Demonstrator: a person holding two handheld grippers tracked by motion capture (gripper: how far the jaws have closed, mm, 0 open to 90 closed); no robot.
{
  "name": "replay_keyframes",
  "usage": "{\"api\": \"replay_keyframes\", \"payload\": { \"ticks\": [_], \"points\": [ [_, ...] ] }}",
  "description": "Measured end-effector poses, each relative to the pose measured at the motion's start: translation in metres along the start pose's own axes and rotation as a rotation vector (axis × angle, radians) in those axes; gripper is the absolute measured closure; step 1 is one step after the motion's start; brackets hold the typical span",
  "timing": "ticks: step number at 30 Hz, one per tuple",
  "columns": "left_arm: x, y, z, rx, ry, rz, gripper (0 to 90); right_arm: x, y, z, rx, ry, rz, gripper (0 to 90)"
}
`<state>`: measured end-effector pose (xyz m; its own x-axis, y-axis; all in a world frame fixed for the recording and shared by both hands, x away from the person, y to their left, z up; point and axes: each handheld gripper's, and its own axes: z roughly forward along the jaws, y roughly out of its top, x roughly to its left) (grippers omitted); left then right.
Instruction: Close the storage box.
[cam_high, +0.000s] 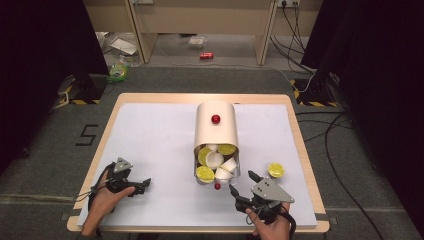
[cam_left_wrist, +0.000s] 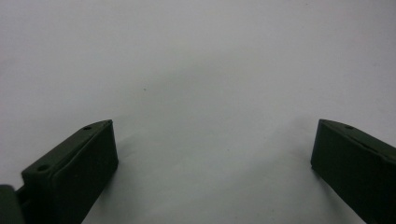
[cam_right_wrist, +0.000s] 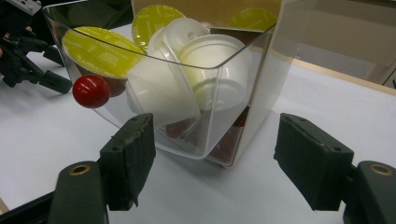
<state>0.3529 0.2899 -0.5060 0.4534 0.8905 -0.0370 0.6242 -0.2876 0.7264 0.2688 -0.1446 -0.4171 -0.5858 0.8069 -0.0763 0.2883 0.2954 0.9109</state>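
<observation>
High view, catalogue of positions. Capsule drawer (cam_high: 216, 170): clear, pulled out of beige dispenser (cam_high: 216, 125), centre of white surface (cam_high: 150, 135), long axis 12-to-6, red knob (cam_high: 217, 186) at 6 end. Contents: yellow-lidded and white capsules (cam_high: 215, 160). Loose yellow capsule (cam_high: 275, 170): at 1 o'clock from right gripper (cam_high: 242, 183), just beside. Right gripper: jaws wide apart, empty, drawer front at its 11 o'clock, near. Left gripper (cam_high: 141, 185): jaws spread, empty, drawer at its 2 o'clock, well apart. Nearer: right.

Right gripper view: drawer corner (cam_right_wrist: 219, 93) between the jaws, not touched.
</observation>
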Motion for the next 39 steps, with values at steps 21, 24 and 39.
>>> {"api": "replay_keyframes", "payload": {
  "ticks": [21,24,39],
  "points": [
    [0.000,0.000,0.000,0.001,0.000,0.001,0.0,-0.001,0.007,0.010,-0.019,-0.009,-0.009,26.5],
    [0.000,0.000,0.000,0.001,0.000,0.000,0.0,0.000,0.008,0.012,-0.019,-0.008,-0.010,26.2],
    [0.000,0.000,0.000,0.001,0.001,0.001,0.0,-0.003,0.013,0.020,-0.021,-0.022,-0.010,24.6]
  ]
}}
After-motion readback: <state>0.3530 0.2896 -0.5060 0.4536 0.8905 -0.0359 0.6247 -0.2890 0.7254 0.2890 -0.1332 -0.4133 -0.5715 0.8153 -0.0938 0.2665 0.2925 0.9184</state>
